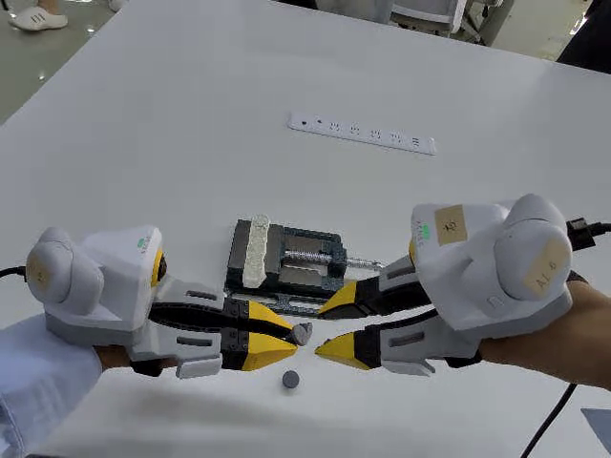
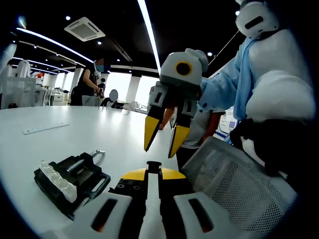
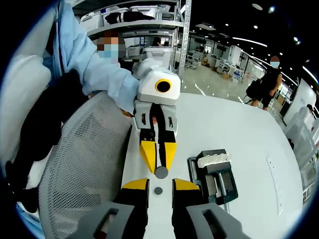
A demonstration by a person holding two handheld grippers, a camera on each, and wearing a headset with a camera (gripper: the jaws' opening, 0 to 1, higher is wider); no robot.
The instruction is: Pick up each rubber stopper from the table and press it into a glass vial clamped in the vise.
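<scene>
My left fingers [image 1: 260, 316] are clamped on a grey rubber stopper [image 1: 302, 333], held close to the near side of the vise [image 1: 307, 275]. A second stopper [image 1: 290, 380] lies loose on the white desk [image 1: 172, 143], just beside the held one. A row of vials [image 1: 256, 250] sits in the vise's left end. My right fingers [image 1: 346, 298] stand apart, their tips pointing at the held stopper without touching it. A power strip [image 1: 363, 133] lies farther back.

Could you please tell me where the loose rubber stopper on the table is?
In the head view the loose stopper lies on the table near the person, just below the tips of the left gripper and apart from the vise.
</scene>
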